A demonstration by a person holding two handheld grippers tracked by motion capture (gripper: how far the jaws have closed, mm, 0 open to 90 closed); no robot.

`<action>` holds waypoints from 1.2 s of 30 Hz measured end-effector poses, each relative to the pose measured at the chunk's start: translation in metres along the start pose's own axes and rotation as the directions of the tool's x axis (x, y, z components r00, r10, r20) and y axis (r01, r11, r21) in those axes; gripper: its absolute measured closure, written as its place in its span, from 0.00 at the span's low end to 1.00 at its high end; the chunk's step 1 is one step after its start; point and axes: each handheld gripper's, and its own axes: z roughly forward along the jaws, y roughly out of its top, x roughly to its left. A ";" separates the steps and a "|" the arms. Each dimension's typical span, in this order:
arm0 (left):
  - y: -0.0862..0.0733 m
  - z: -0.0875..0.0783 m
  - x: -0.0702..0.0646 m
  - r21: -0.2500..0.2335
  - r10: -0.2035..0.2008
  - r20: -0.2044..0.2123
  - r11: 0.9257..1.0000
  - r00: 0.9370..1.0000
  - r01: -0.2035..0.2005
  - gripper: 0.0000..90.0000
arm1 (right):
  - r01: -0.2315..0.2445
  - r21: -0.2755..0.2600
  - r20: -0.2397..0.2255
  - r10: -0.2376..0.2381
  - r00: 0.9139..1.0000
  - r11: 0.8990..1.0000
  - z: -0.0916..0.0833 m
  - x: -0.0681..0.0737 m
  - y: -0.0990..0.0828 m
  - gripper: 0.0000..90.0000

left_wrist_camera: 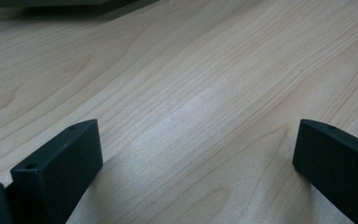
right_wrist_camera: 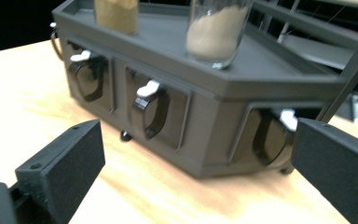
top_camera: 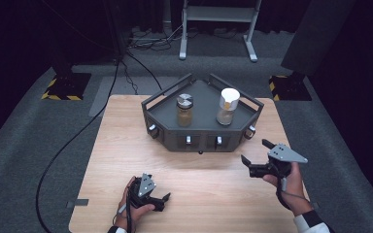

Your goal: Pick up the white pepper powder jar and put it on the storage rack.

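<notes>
A dark grey angular rack (top_camera: 201, 136) stands at the table's far middle, and in the right gripper view the rack (right_wrist_camera: 205, 116) is close ahead. On its top stand two jars: one with a metal lid and brown powder (top_camera: 184, 110), one with a white lid and pale powder (top_camera: 227, 107). Their lower parts appear as the brown jar (right_wrist_camera: 116, 14) and the pale jar (right_wrist_camera: 216, 32). My right gripper (top_camera: 256, 151) is open, just off the rack's right front corner, holding nothing. My left gripper (top_camera: 161, 196) rests low near the front edge, open over bare wood (left_wrist_camera: 196, 93).
The rack's front faces have dark recessed pockets with small white tabs (right_wrist_camera: 148, 87). The wooden table (top_camera: 126, 160) has bare room between the rack and both hands. A black cable (top_camera: 63, 150) runs over the grey floor at left; a metal stand (top_camera: 218, 29) is behind.
</notes>
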 end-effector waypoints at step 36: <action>0.000 0.000 -0.001 -0.001 0.001 -0.004 1.000 1.000 -0.001 0.01 | -0.033 0.177 -0.027 0.038 0.999 0.984 -0.005 0.022 -0.083 0.03</action>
